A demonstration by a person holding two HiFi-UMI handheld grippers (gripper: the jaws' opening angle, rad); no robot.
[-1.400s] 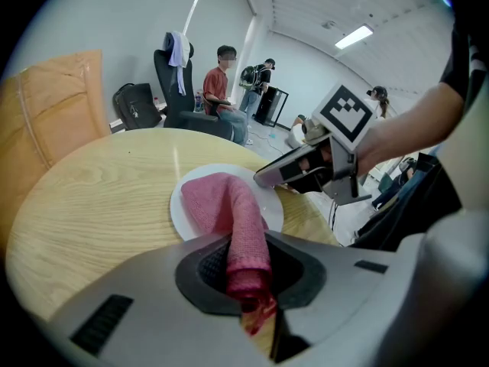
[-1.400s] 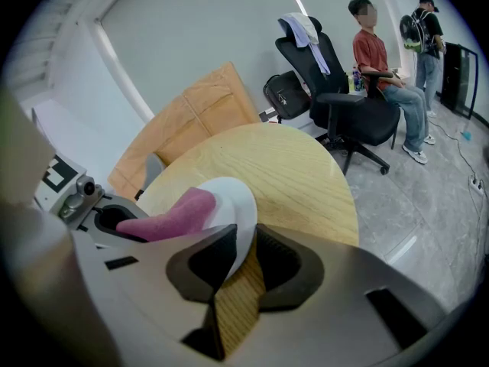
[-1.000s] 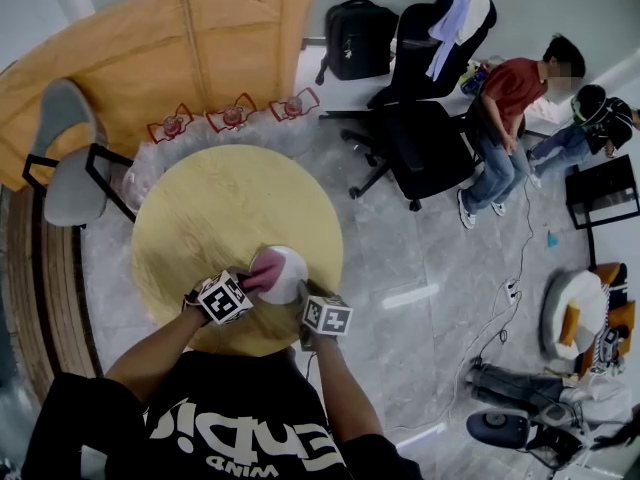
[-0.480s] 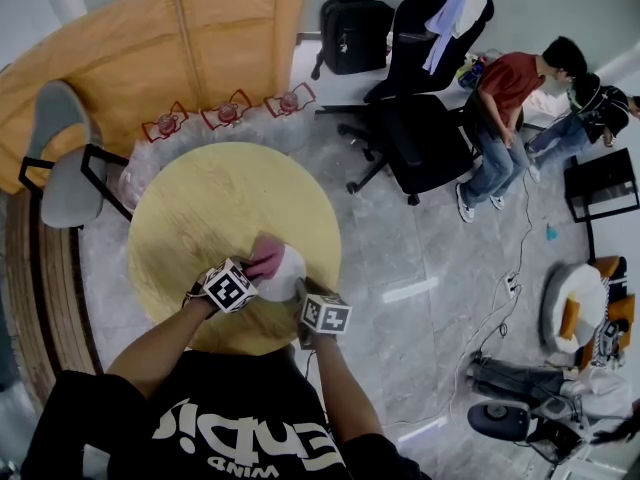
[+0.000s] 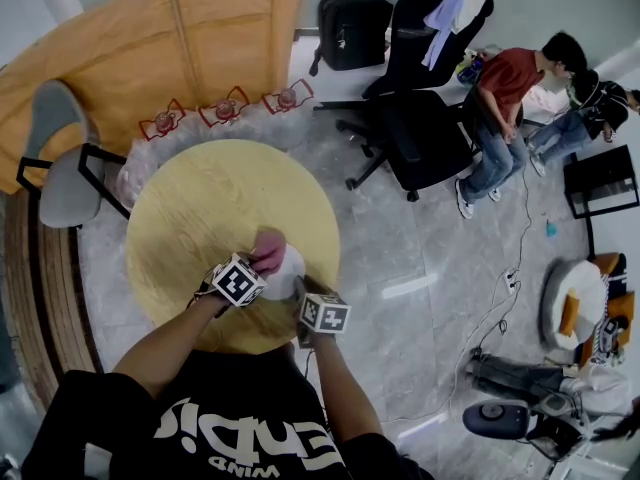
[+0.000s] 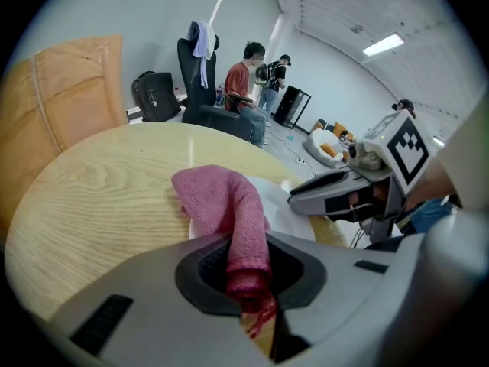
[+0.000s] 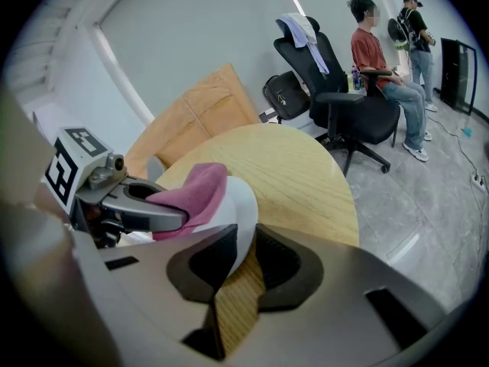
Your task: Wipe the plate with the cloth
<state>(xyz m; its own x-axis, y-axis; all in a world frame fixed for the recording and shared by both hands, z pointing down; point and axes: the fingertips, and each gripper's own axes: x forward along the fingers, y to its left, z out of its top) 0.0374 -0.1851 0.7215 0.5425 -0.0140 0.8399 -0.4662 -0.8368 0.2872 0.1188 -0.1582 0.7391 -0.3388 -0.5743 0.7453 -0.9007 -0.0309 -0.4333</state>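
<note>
A white plate [image 5: 290, 271] lies near the front edge of the round wooden table [image 5: 200, 208]. My right gripper [image 5: 301, 295] is shut on the plate's near rim [image 7: 243, 228], which runs between its jaws [image 7: 241, 254]. My left gripper [image 5: 256, 269] is shut on a pink cloth [image 6: 229, 205]. The cloth's bunched end rests on the plate [image 6: 286, 216], over its left part [image 5: 268, 251]. In the right gripper view the cloth [image 7: 191, 193] drapes over the plate, with the left gripper [image 7: 126, 205] behind it. The right gripper [image 6: 340, 193] shows at the plate's far side in the left gripper view.
A grey chair [image 5: 60, 168] stands left of the table. Three small red stands [image 5: 225, 111] sit behind it by a wooden panel [image 5: 150, 48]. Black office chairs [image 5: 420, 118], a backpack [image 5: 350, 28] and two people [image 5: 510, 98] are to the right on the floor.
My left gripper has slid the cloth a little farther across the plate, away from me and to the right. The right gripper has kept its hold on the rim and stayed put.
</note>
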